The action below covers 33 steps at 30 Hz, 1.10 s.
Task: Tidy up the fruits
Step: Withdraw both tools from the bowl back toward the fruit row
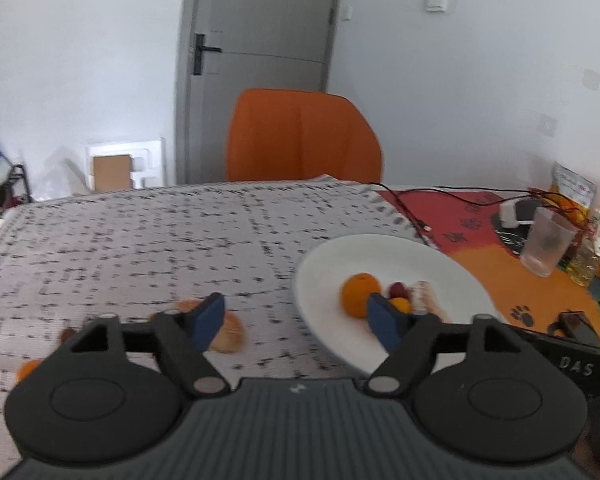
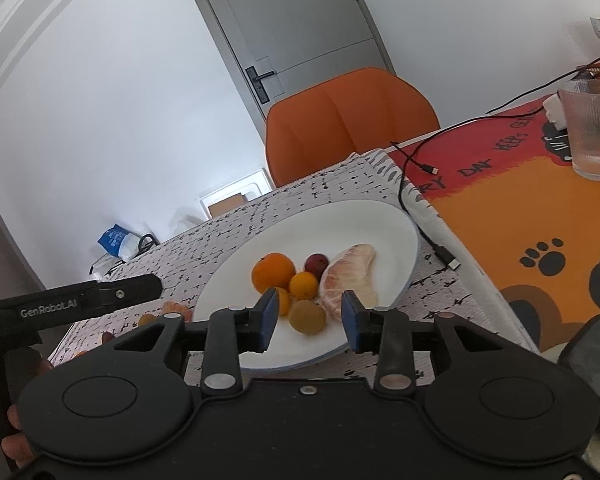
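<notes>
White walls [image 1: 80,60] frame a grey door [image 1: 260,40] (black lever handle), with an orange chair [image 1: 304,136] drawn up behind the table's speckled cloth [image 1: 140,240].

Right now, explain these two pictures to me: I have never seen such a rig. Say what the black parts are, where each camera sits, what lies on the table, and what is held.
A person holds a hand-held gripper in each hand, each with a camera looking along its two blue-padded fingers. One picture comes from the left hand-held gripper, the other from the right hand-held gripper. Both stand open and hold nothing. On the patterned tablecloth sits a white plate with a large orange, smaller fruits and a peeled pomelo segment. A peeled tangerine lies beside the plate.
</notes>
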Motion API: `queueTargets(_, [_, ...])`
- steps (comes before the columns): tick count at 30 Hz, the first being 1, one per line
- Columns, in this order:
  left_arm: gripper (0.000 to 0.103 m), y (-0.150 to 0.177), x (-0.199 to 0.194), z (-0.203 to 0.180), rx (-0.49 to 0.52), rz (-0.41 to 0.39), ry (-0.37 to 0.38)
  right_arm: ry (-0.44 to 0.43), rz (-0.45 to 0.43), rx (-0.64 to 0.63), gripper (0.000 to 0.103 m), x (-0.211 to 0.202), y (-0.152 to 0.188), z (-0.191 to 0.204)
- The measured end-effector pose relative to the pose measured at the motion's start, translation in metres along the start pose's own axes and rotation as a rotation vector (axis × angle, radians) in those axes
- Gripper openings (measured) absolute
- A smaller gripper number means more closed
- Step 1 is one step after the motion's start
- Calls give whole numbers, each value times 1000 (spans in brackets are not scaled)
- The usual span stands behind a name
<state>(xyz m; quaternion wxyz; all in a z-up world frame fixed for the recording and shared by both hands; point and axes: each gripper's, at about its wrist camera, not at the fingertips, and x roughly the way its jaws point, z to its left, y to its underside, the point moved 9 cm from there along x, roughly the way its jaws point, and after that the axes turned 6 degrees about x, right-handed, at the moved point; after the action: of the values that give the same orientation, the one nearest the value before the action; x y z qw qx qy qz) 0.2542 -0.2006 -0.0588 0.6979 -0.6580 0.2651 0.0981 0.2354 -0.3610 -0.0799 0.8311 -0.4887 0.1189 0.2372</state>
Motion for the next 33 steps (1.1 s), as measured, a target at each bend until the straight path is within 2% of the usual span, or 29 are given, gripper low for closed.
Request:
queueTargets(2, [85,1,-4,9,-7,-5,-23,-6,1,-7,38,0,1,5])
queueTargets(4, [86,3,-7,18,-14,-1,-42,-9,-1,-12,44,1,1,9])
queueTargets(11, [91,13,-23,54,-67,-11,-102,-29,4,-32,49,5,3,24])
queueTargets(16, [91,20,-35,77,-94,-12,-144,-47,13,-54,50,9,5,40])
queueTargets(26, [91,28,-50,108,-120,-21,-180,-80,32,-104,57,17,14,69])
queueTargets(30, [91,32,-55,120,-136,-24,-195,-95,42,-139,66,21,17,82])
queueTargets(33, [91,39,-58,130,-156,-21,-207,-104,49,-168,78,25,20,90])
